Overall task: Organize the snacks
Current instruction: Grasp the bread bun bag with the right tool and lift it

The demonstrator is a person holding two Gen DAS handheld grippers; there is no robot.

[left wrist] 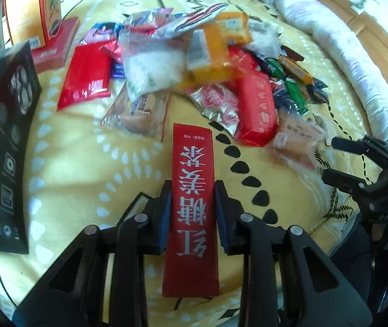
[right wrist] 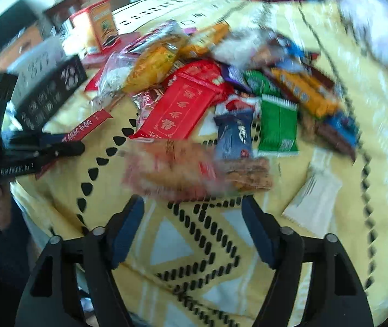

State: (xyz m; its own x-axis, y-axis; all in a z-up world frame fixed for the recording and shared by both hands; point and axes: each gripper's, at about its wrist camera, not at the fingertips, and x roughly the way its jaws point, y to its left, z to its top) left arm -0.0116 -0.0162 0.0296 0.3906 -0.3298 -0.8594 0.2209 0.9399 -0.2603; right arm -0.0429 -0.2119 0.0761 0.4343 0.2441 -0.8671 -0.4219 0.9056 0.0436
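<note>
Our left gripper (left wrist: 193,204) pinches the red sachet (left wrist: 191,209) lengthwise along its fingers. Our right gripper (right wrist: 192,218) (open, nothing between its pads) sits just short of the biscuit packet (right wrist: 166,169), which lies crosswise ahead, so we judge the right nearer.

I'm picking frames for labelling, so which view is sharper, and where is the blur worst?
Left wrist view is sharper: the white print on the red sachet held in the left gripper reads crisply, though the far pile is soft. Right wrist view is motion-smeared throughout, worst on the clear biscuit packet and the frame edges.

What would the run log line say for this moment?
left tool: shut on long red sachet | right tool: open, empty | mixed snack pile: unsorted on yellow patterned bedspread
</note>
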